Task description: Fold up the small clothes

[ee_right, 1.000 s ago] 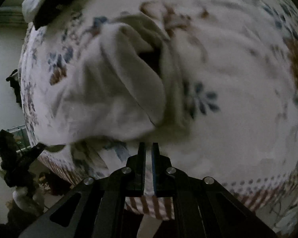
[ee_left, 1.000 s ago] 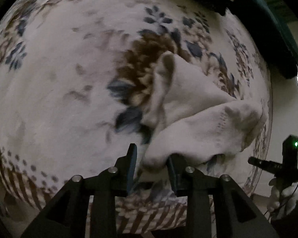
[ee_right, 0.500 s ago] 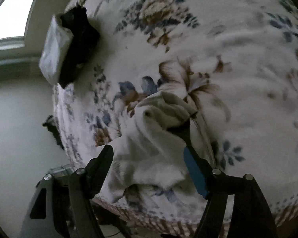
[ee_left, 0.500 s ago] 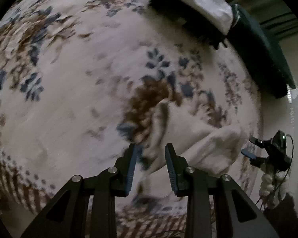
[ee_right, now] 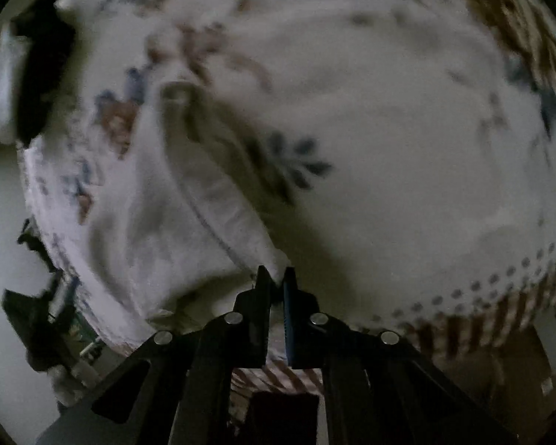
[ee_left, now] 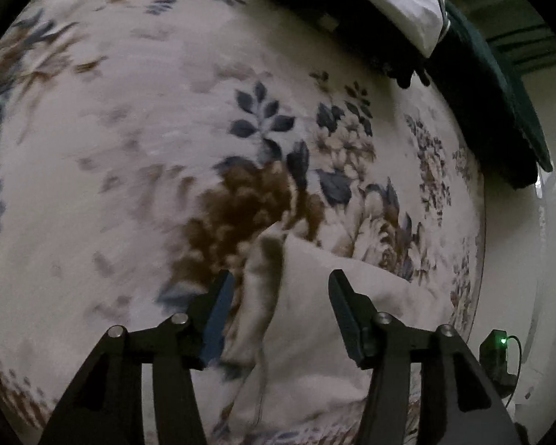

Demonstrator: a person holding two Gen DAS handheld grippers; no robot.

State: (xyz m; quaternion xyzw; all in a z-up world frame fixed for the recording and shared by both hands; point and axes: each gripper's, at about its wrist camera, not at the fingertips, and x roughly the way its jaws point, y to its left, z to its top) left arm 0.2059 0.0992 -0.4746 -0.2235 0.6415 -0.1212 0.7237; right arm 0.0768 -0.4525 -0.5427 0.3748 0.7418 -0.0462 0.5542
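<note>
A small white garment (ee_left: 315, 333) lies crumpled on the floral blanket (ee_left: 129, 148) near the bed's edge. My left gripper (ee_left: 280, 293) hovers over it with its jaws opening. A fold of the cloth lies between the fingers, and the pads stand clear of it. In the right wrist view the same garment (ee_right: 148, 215) spreads out to the left, with a seamed hem running down to the fingers. My right gripper (ee_right: 276, 278) is closing, and its pads pinch the garment's near corner.
A dark folded stack with a white piece on top (ee_left: 352, 18) and a dark green cloth (ee_left: 500, 111) lie at the blanket's far side. The same stack (ee_right: 37, 74) shows in the right wrist view. The blanket's striped border (ee_right: 482, 319) marks the near bed edge.
My left gripper let go of the garment's edge and spread its jaws wider. My right gripper went from shut to wide open over the garment, then closed on its corner.
</note>
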